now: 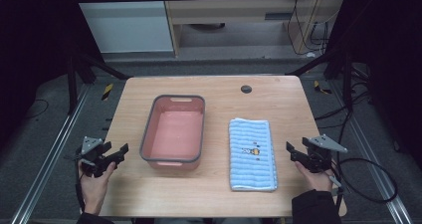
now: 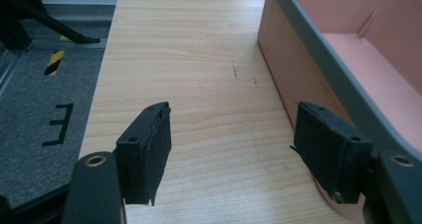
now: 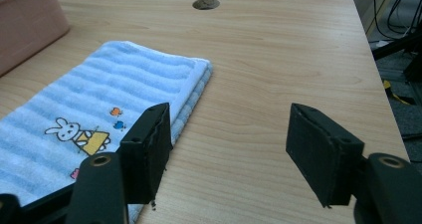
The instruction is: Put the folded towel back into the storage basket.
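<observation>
A pink basin with a grey rim point(image 1: 173, 129) stands empty at the table's middle left. To its right lies a folded blue striped towel point(image 1: 252, 153) with a small cartoon print. My left gripper point(image 1: 119, 152) hovers open at the table's left edge, just left of the basin point(image 2: 348, 59); nothing is between its jaws point(image 2: 231, 149). My right gripper point(image 1: 291, 150) is open at the right edge, jaws pointing toward the towel point(image 3: 99, 109). In the right gripper view the gripper point(image 3: 229, 149) spans bare wood beside the towel's edge.
The wooden table point(image 1: 219, 189) has a round cable hole point(image 1: 246, 89) at the back. Grey carpet, metal rails and black frame legs surround it. Cables trail on the floor at the right. A hazard-striped marker point(image 2: 54, 62) lies on the floor to the left.
</observation>
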{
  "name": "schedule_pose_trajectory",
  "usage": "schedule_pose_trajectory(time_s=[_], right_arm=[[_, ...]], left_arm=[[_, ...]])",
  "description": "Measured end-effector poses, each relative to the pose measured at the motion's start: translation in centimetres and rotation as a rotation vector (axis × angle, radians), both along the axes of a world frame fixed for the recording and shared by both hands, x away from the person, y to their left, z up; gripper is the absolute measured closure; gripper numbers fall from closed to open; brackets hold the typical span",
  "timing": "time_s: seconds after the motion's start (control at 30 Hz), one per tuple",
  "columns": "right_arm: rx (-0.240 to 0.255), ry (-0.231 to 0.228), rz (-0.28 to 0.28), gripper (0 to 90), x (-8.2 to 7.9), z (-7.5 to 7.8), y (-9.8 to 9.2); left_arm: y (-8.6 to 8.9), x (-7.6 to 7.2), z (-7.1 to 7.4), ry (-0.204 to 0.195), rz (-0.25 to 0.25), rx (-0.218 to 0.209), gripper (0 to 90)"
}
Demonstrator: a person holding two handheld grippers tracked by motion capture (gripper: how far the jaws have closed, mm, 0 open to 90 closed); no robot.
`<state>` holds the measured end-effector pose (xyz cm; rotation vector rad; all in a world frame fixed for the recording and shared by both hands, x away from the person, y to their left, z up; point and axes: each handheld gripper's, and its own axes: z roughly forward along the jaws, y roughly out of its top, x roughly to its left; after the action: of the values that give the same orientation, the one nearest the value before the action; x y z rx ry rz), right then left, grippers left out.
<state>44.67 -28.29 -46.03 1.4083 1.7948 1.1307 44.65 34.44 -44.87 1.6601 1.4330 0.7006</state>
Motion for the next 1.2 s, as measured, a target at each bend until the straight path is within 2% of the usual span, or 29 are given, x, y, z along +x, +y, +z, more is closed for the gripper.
schedule_pose_trajectory(time_s=[0.1, 0.27, 0.4, 0.53, 0.6, 0.67, 0.9, 1.13, 1.2], right_arm=[[0.009, -0.003, 0.008, 36.8, -0.1, 0.2, 0.0], [0.040, -0.017, 0.013, 39.5, -0.4, 1.1, -0.1], [0.046, -0.032, 0.032, 41.2, -0.6, 2.0, 0.4], [0.053, -0.030, 0.060, 40.0, -0.6, 2.5, 0.7], [0.050, -0.032, 0.060, 39.8, -0.6, 2.6, 0.7], [0.054, -0.053, 0.063, 39.4, -0.6, 3.0, 0.7], [0.053, -0.051, 0.082, 38.5, -0.6, 3.6, 0.9], [0.037, -0.061, 0.084, 38.5, -0.3, 3.9, 1.0], [0.041, -0.070, 0.079, 38.5, -0.2, 4.0, 0.9]], left_arm=[[-0.2, -0.4, 0.7, -0.029, -0.006, 0.005, 32.0], [-0.5, -0.9, 1.8, -0.069, -0.029, -0.032, 31.9], [-1.1, -1.4, 2.7, -0.091, -0.058, -0.016, 31.9], [-1.8, -1.6, 3.3, -0.100, -0.079, -0.022, 31.3], [-2.1, -1.7, 3.6, -0.104, -0.089, -0.021, 31.0], [-2.5, -1.8, 4.0, -0.114, -0.099, -0.020, 30.8], [-3.7, -2.4, 5.0, -0.135, -0.125, -0.020, 29.6], [-4.7, -2.7, 5.6, -0.149, -0.144, -0.018, 29.1], [-5.4, -2.7, 5.7, -0.152, -0.150, -0.005, 28.5]])
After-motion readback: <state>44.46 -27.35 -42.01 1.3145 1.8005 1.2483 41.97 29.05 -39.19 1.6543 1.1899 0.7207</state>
